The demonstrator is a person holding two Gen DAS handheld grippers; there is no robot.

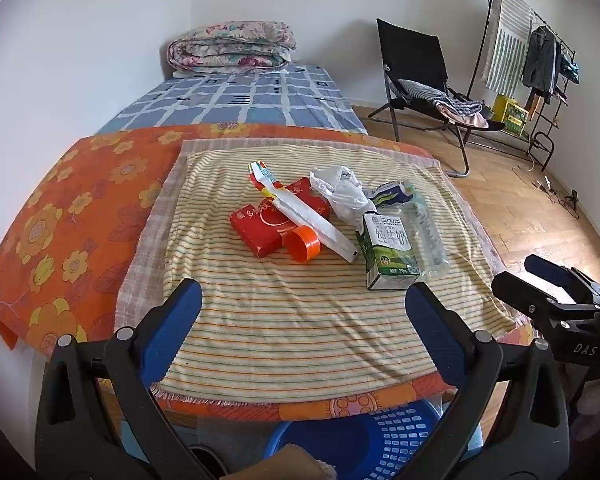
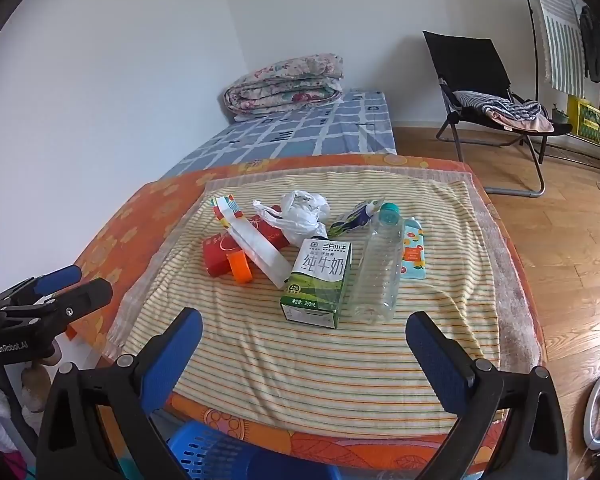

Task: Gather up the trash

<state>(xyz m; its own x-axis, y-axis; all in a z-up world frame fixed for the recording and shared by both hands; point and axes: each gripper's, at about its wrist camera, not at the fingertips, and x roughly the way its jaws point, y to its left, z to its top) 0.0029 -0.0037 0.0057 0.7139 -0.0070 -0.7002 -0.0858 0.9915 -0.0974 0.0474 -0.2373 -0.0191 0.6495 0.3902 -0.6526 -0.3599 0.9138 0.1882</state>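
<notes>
My left gripper [image 1: 303, 300] and right gripper [image 2: 304, 334] both gape wide, holding nothing; the trash lies beyond on the striped cloth [image 2: 300, 364] — green-white milk carton [image 2: 318, 282] nearest, clear plastic bottle [image 2: 380, 268] right, red box [image 1: 278, 220] left; a blue basket [image 1: 384, 436], perhaps plastic, sits below.

Ahead of the open claws sits a table draped in an orange flower-print cloth [image 2: 112, 240], and over that a yellow towel with thin stripes [image 2: 300, 368]. On the towel, straight ahead of the right claw, stands a green-and-white milk carton [image 2: 318, 286]; just right of it lies a clear plastic bottle with a teal cap [image 2: 378, 264], and beyond that a flat light-blue packet with orange fruit print [image 2: 413, 254]. Further off, left, a flat red box [image 2: 220, 254] carries a long white paper sleeve [image 2: 256, 248], an orange plastic ring [image 2: 240, 268] touching the box. Behind the carton: a crumpled white plastic bag [image 2: 300, 216] and a squashed blue-and-white wrapper [image 2: 354, 218].
</notes>
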